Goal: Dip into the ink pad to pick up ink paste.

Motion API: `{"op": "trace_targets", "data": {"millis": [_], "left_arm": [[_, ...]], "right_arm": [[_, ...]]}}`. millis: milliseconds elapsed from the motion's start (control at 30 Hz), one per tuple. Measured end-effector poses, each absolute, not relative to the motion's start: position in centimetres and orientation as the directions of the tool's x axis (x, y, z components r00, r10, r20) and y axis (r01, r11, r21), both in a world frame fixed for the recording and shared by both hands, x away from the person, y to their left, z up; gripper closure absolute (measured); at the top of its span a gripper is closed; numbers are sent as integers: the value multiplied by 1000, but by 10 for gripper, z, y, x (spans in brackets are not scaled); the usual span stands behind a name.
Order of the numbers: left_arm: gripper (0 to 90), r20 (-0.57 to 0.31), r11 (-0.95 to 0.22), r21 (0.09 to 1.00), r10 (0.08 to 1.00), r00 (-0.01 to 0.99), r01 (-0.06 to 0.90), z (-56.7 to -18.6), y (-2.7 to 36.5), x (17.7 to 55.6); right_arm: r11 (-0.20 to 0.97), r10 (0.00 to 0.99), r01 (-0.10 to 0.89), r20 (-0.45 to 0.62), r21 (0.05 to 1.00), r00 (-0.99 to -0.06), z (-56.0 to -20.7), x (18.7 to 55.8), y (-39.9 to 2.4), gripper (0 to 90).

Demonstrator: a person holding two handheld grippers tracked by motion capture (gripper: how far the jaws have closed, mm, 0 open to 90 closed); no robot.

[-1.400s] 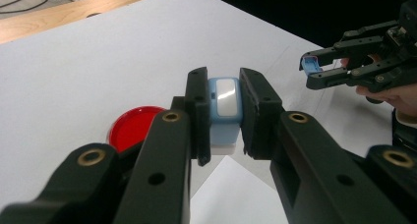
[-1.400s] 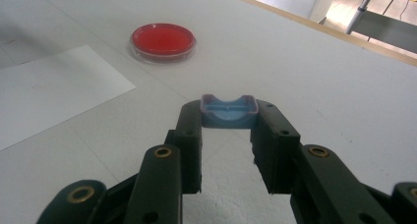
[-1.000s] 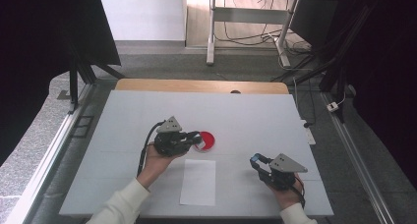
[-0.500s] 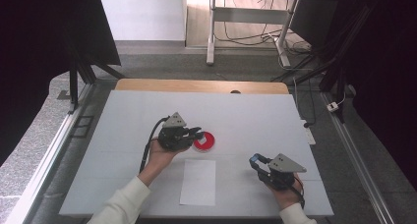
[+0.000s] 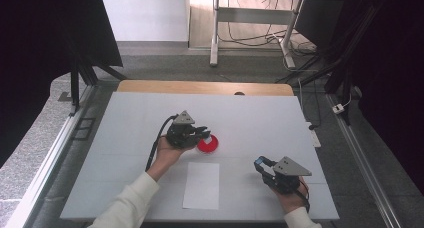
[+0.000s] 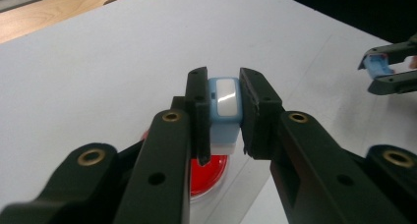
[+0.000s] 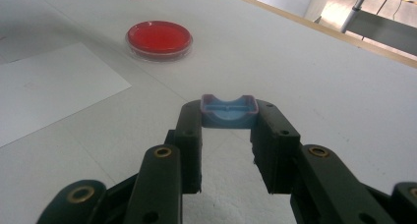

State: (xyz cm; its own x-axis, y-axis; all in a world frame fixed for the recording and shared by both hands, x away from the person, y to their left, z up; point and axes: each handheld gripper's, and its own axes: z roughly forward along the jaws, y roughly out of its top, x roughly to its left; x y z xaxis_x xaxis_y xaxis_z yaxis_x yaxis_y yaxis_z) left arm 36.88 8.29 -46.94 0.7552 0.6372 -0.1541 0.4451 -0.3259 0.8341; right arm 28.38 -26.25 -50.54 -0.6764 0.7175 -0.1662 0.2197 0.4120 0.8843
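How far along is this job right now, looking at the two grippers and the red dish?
Done: the left gripper has clamped a small blue-and-white block, the right gripper a blue cap-like piece. In hand: the block is held above the red round dish. Left, probably: using the white paper sheet, untouched.

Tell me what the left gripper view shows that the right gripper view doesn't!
The left gripper view alone has a light blue and white block squeezed between its fingers, just above the red dish. The right gripper view alone has a sheet of white paper lying flat beside the dish, and its fingers pinching a blue cap. Both share the red dish and the white table.
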Motion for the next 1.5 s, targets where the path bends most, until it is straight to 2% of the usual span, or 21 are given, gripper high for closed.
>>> {"op": "trace_targets", "data": {"millis": [600, 1500], "left_arm": [[750, -120, -376, 803, 658, 743, 463, -488, 74, 385], [750, -89, -433, 771, 652, 753, 467, -497, 66, 387]], "right_arm": [[420, 714, 217, -173, 881, -678, -506, 285, -262, 655], [423, 718, 226, -173, 878, -674, -507, 283, -263, 655]]}}
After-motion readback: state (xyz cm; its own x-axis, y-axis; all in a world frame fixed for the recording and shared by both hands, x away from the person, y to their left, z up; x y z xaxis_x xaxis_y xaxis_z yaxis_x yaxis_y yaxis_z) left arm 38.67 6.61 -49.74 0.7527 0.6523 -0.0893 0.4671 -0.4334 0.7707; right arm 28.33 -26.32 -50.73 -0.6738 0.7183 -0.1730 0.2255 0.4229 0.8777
